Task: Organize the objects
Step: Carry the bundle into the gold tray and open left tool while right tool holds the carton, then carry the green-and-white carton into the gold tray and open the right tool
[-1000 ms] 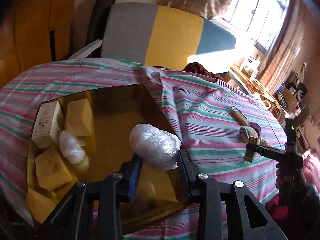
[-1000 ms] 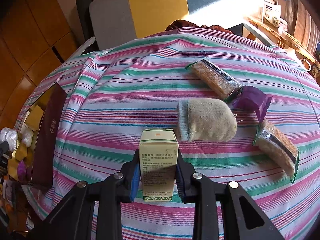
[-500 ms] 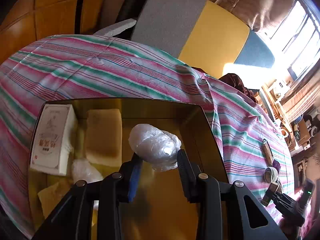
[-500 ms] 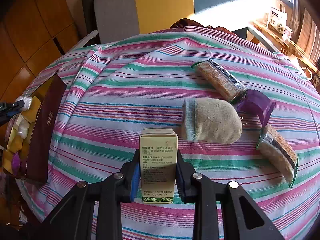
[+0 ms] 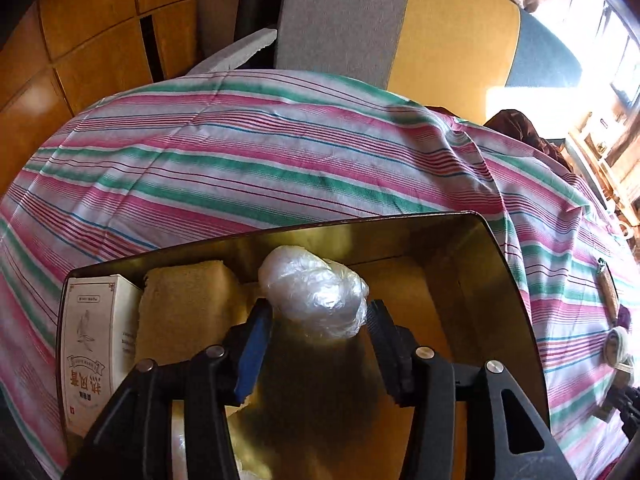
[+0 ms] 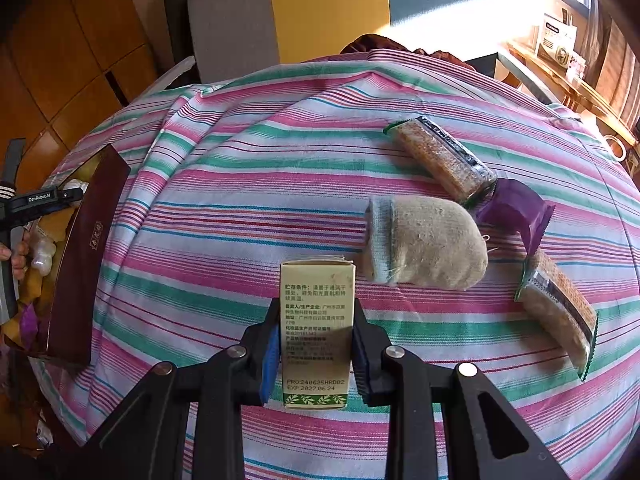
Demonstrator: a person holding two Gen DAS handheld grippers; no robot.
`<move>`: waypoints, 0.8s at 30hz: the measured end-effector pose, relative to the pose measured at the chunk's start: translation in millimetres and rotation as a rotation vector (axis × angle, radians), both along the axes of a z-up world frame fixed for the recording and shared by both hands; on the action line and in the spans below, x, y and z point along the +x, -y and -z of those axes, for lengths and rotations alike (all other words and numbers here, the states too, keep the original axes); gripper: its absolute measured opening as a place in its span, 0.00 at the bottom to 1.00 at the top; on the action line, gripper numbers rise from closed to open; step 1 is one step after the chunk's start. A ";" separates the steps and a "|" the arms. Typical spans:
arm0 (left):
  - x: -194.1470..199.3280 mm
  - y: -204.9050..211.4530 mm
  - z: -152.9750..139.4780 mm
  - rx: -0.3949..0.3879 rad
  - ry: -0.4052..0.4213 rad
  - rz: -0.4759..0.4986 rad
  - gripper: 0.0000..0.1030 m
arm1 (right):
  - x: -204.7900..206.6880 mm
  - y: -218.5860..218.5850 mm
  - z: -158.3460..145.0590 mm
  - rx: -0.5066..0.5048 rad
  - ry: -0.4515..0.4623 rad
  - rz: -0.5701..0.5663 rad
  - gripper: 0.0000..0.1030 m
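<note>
My left gripper (image 5: 318, 322) is shut on a clear plastic-wrapped bundle (image 5: 314, 290) and holds it over the gold-lined box (image 5: 496, 264). Inside the box lie a white carton (image 5: 94, 344) and a yellow sponge block (image 5: 188, 312). My right gripper (image 6: 316, 348) is shut on a small pale green carton (image 6: 316, 332), upright above the striped cloth. The left gripper also shows in the right wrist view (image 6: 40, 200) at the far left, over the maroon-sided box (image 6: 84, 256).
On the striped tablecloth (image 6: 240, 184) lie a beige sock roll (image 6: 424, 248), two snack bars (image 6: 440, 160) (image 6: 560, 308) and a purple wrapper (image 6: 516, 208). A grey, yellow and blue chair (image 5: 400, 24) stands behind the table. Wooden cabinets (image 5: 80, 40) are at the left.
My left gripper has moved with the bundle further over the box, toward its far wall. My right gripper has held the carton nearly still, shifting slightly closer to the cloth.
</note>
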State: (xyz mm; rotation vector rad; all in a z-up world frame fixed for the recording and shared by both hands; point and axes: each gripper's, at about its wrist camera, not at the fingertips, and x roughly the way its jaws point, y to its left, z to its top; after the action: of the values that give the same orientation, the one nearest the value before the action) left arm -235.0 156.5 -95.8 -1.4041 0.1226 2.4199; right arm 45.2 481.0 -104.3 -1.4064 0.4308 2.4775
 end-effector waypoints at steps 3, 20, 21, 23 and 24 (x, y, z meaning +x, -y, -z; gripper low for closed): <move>10.6 5.0 -12.2 0.020 -0.022 -0.002 0.60 | -0.3 0.2 2.0 0.001 0.007 0.003 0.29; 148.7 59.5 -119.4 0.170 -0.286 0.044 0.70 | -5.5 15.4 1.8 -0.068 0.028 0.004 0.29; 153.3 62.0 -120.2 0.161 -0.294 0.044 0.70 | -6.4 19.5 -2.1 -0.077 0.019 0.005 0.29; 160.9 67.9 -120.0 0.152 -0.306 0.040 0.70 | -10.0 28.9 -11.9 -0.110 -0.010 0.001 0.29; 163.3 71.2 -119.8 0.153 -0.312 0.035 0.70 | -13.1 35.0 -17.6 -0.128 -0.026 -0.007 0.29</move>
State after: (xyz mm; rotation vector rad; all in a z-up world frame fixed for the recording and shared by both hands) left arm -71.7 85.3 24.0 -0.9466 0.0354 2.5417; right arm 32.2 446.0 -86.7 -1.4266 0.6001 2.5156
